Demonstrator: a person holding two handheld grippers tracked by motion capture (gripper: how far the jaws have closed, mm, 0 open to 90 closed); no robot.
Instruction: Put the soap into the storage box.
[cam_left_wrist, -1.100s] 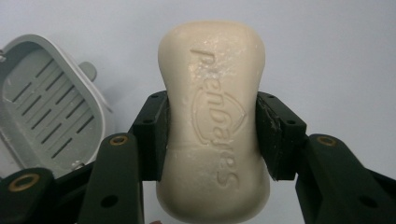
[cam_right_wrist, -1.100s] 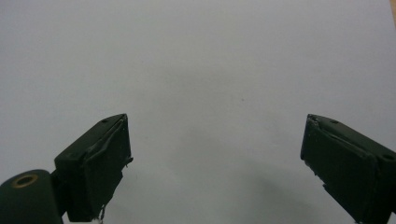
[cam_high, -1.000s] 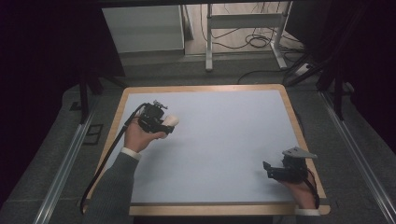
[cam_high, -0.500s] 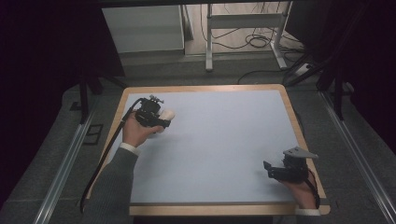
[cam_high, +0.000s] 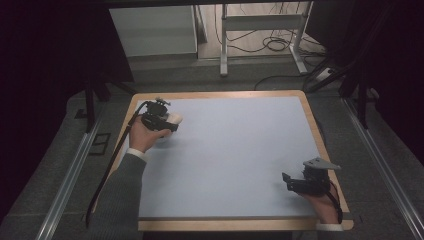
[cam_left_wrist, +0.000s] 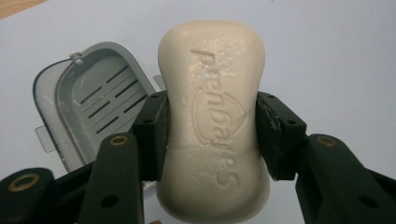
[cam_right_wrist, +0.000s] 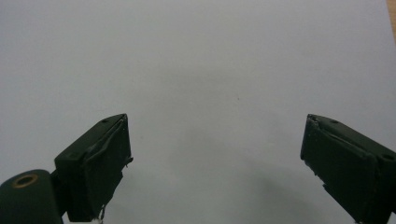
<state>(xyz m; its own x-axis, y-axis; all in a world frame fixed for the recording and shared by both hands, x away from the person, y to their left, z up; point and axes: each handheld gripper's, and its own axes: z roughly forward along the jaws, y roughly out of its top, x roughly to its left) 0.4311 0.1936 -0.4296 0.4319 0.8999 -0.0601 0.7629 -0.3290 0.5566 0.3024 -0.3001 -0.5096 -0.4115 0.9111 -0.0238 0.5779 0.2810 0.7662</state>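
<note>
Near the tabletop's far left corner, the left gripper clamps its jaws across the waist of a cream soap bar, long axis running away from the hand. Just beyond lies the open grey soap dish. By the near right corner, the right gripper hangs released and empty

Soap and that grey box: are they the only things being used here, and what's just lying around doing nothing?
Being used:
- bar of soap, clamped in the left gripper
- grey soap dish, open on the table beside it

Just there:
- right gripper, jaws open, holding nothing
- pale blue table
- cables on the floor beyond
</note>
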